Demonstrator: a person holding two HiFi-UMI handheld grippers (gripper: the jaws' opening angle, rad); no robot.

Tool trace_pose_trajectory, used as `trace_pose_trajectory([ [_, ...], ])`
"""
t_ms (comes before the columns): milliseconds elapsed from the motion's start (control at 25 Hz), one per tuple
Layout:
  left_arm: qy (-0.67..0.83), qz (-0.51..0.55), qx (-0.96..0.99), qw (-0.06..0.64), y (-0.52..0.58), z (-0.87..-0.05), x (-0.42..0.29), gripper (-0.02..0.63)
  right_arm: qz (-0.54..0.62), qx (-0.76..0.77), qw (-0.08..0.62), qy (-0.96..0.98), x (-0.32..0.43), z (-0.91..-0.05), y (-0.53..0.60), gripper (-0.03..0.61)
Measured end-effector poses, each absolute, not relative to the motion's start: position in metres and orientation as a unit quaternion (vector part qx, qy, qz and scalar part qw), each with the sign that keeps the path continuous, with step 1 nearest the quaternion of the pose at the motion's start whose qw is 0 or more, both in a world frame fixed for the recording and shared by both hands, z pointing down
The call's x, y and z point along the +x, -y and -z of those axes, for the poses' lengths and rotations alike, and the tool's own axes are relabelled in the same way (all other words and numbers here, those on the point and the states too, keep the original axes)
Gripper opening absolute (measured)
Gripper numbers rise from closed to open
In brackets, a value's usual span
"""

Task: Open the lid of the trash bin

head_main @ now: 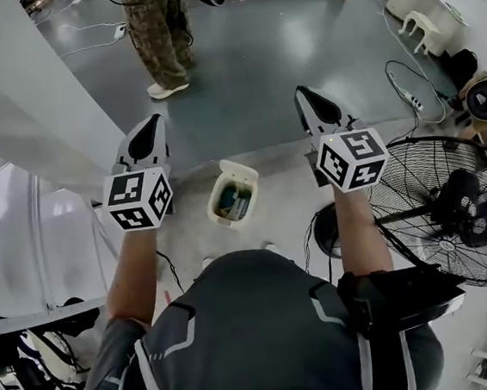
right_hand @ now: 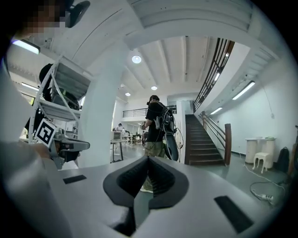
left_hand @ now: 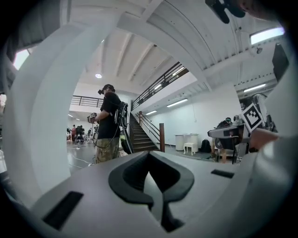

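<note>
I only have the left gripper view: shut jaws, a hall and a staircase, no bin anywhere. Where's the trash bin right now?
Observer: The head view shows the trash bin on the floor, low between the left gripper and the right gripper.
Operator: Is its lid open?
Observer: Yes. The lid stands tipped back, and the contents show inside.
Operator: Is the right gripper holding anything?
Observer: No. In its own view its jaws are shut with nothing between them.

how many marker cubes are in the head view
2. One black-and-white square-marker cube sits at left on the left tool; the other at right on the right tool. None seems hidden.
</note>
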State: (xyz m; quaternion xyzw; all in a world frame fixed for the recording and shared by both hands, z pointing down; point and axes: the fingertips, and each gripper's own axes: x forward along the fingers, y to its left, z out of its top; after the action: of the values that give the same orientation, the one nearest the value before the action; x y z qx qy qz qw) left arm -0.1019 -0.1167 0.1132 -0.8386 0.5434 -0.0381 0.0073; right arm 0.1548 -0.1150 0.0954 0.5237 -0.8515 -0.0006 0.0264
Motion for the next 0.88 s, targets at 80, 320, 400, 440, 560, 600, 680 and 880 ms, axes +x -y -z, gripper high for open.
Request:
trace_pose_trajectory([
  [80,-0.540,0.033,-0.841,0.013,0.117,-0.109,-0.099,0.009,0.005,0.525,0.030,0.851,0.157,-0.095,0.115,0.026],
  [320,-0.553,0.021,-0.833,0.008,0.121,-0.103,-0.105,0.009,0.007,0.524,0.025,0.851,0.159,-0.093,0.116,0.026],
  [400,-0.567,0.021,-0.823,0.014,0.122,-0.103,-0.111,0.009,0.006,0.528,0.027,0.849,0.159,-0.094,0.117,0.026],
  [440,-0.574,0.022,-0.819,0.016,0.122,-0.103,-0.115,0.009,0.005,0.528,0.027,0.849,0.158,-0.095,0.117,0.026],
  [560,-0.574,0.024,-0.818,0.011,0.123,-0.105,-0.117,0.009,0.005,0.527,0.026,0.850,0.158,-0.094,0.117,0.026],
  [600,-0.572,0.024,-0.820,0.010,0.123,-0.104,-0.117,0.009,0.006,0.527,0.026,0.850,0.158,-0.093,0.117,0.026],
  [680,-0.570,0.021,-0.821,0.011,0.123,-0.103,-0.116,0.009,0.008,0.526,0.027,0.850,0.157,-0.093,0.118,0.026],
  [880,-0.564,0.019,-0.825,0.010,0.122,-0.103,-0.115,0.009,0.007,0.527,0.029,0.849,0.156,-0.096,0.121,0.026],
])
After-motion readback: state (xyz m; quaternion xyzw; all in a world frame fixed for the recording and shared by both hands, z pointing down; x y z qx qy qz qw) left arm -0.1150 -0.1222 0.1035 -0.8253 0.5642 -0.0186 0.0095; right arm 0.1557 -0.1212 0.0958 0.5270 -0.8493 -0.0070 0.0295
